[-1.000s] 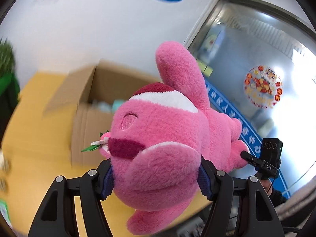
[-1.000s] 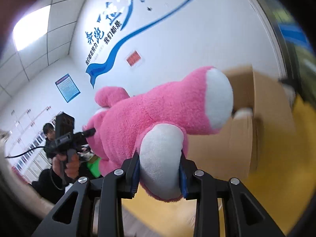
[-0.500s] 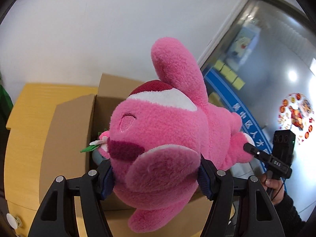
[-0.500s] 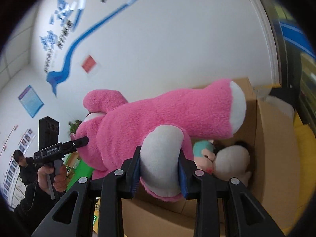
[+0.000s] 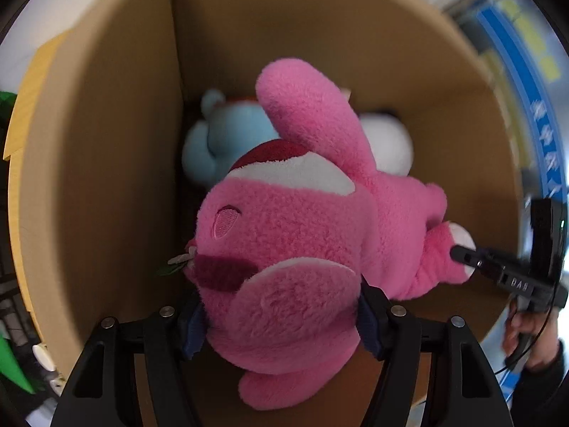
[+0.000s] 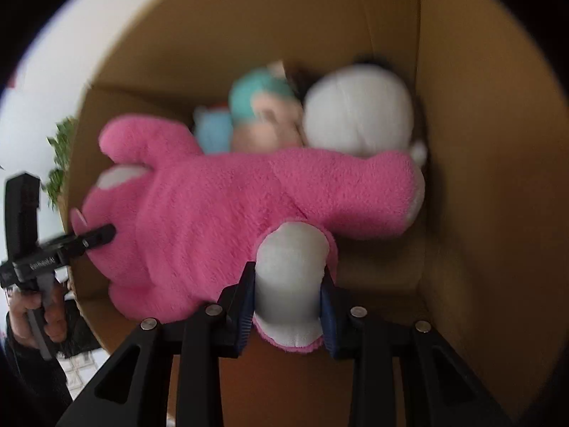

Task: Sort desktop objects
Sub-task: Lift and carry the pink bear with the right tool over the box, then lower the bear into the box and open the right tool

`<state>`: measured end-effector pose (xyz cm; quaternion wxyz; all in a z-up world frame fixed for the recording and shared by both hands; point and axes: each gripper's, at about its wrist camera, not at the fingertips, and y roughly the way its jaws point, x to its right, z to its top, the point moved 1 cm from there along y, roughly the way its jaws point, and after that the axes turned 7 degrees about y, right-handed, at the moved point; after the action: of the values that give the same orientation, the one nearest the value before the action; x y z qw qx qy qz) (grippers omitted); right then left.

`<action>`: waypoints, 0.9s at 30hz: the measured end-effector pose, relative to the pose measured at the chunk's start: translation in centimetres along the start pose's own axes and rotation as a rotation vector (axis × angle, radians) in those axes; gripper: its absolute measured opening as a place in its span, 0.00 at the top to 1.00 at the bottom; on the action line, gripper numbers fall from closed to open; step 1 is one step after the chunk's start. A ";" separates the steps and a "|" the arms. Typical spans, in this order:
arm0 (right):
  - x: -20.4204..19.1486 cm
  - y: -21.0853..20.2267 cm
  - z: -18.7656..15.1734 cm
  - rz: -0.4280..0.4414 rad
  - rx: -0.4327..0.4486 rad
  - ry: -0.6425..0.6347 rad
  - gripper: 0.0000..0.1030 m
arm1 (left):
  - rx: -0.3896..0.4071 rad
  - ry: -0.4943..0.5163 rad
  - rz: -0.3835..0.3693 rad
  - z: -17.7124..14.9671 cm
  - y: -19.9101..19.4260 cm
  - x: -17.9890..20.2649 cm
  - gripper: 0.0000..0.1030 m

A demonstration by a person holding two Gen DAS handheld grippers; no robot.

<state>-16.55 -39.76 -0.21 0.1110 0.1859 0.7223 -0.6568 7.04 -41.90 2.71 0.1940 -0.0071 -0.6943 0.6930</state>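
Both grippers, left (image 5: 281,316) and right (image 6: 288,295), are clamped on the pink plush (image 5: 295,235), held inside the box (image 5: 106,142) over other plushies (image 6: 355,110) at its bottom.

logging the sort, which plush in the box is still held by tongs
The pink plush bear; both tongs grip it, while the blue plush and white plush lie loose beneath.

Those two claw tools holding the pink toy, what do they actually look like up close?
Both are matte black plastic. The left gripper and right gripper each have angular fingers with triangular cut-outs, round silver screw heads and ribbed dark-blue pads. In the right wrist view the other gripper's handle carries small white lettering, too blurred to read.
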 end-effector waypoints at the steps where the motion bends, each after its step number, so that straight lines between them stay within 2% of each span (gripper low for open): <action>1: 0.7 0.5 -0.1 -0.002 -0.024 0.004 0.70 | -0.027 0.015 0.018 -0.1 0.5 0.1 0.30; 3: 1.3 0.8 0.2 0.008 -0.056 0.021 0.70 | -0.076 0.029 0.034 0.2 1.3 0.1 0.30; 6: 1.5 0.8 1.0 -0.032 -0.080 0.011 0.70 | -0.144 0.030 0.052 1.0 2.4 0.0 0.28; 10: 2.4 0.1 2.3 -0.065 -0.077 0.009 0.68 | -0.223 0.029 0.090 2.2 4.8 0.1 0.27; 12: 2.3 0.3 2.6 -0.122 -0.098 -0.001 0.54 | -0.272 0.038 0.122 2.2 6.5 0.3 0.24; 15: 1.3 -0.1 2.4 -0.144 -0.084 -0.036 0.37 | -0.328 0.086 0.202 1.7 8.9 1.0 0.22; 16: 1.0 -0.3 2.3 -0.149 -0.078 -0.049 0.35 | -0.328 0.080 0.203 1.7 9.0 1.0 0.21; 18: 0.3 -0.6 2.1 -0.157 -0.064 -0.073 0.23 | -0.328 0.068 0.203 1.7 9.1 0.9 0.18; 23: -1.4 -1.5 1.7 -0.179 -0.030 -0.135 0.21 | -0.297 0.112 0.180 1.2 6.6 1.9 0.18; 26: -3.0 -3.4 0.4 -0.133 0.032 -0.181 0.19 | -0.173 0.140 0.137 0.5 3.0 2.8 0.17; 27: -3.3 -4.2 -0.2 -0.109 0.056 -0.196 0.19 | -0.102 0.150 0.131 0.1 1.0 3.4 0.17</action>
<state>-15.24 -40.26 4.95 0.1400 0.0845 0.6985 -0.6967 3.61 -41.00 2.61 0.1989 -0.1144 -0.7104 0.6653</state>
